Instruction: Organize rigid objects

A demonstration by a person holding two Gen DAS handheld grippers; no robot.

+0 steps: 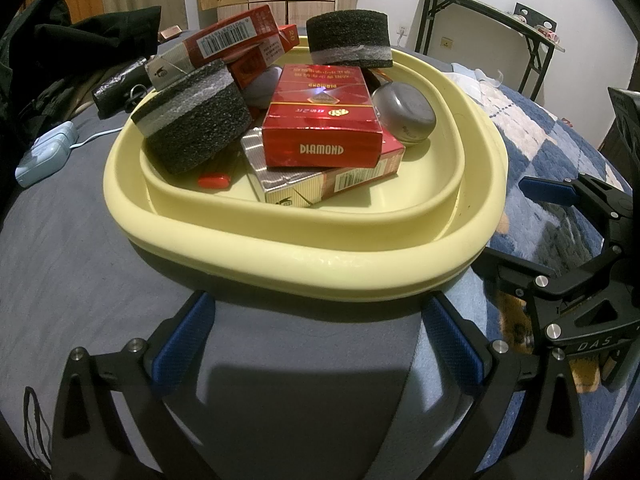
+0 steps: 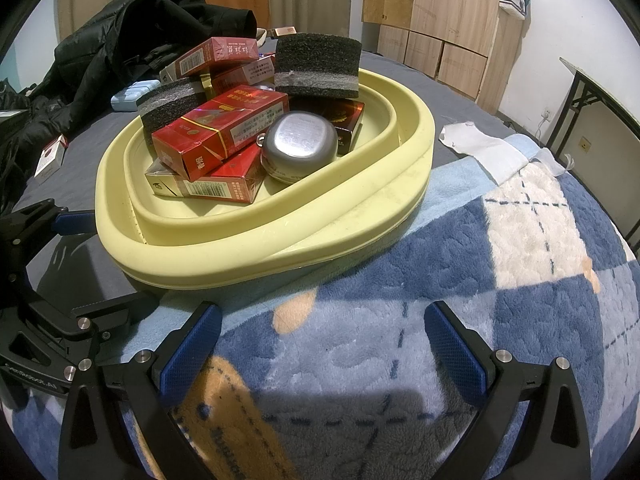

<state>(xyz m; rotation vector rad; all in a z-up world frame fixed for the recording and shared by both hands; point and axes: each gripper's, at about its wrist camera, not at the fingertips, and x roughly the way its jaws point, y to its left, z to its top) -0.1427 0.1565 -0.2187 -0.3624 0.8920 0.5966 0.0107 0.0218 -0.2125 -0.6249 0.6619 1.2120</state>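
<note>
A pale yellow basin (image 1: 280,264) (image 2: 248,256) sits on the bed, filled with several red cigarette packs (image 1: 322,120) (image 2: 224,128), two black foam rolls (image 1: 192,120) (image 2: 316,68), a grey metal case (image 1: 404,112) (image 2: 300,144) and a red lighter (image 1: 214,181). My left gripper (image 1: 320,320) is open and empty just in front of the basin's near rim. My right gripper (image 2: 320,328) is open and empty over the blanket, short of the basin. It also shows at the right of the left wrist view (image 1: 532,224).
A blue and white plush blanket (image 2: 460,280) covers the right of the grey bed. A black jacket (image 2: 140,36) lies at the back left. A light blue case (image 1: 44,156), a small white pack (image 2: 50,158) and a white cloth (image 2: 480,148) lie around the basin. A folding table (image 1: 488,12) stands behind.
</note>
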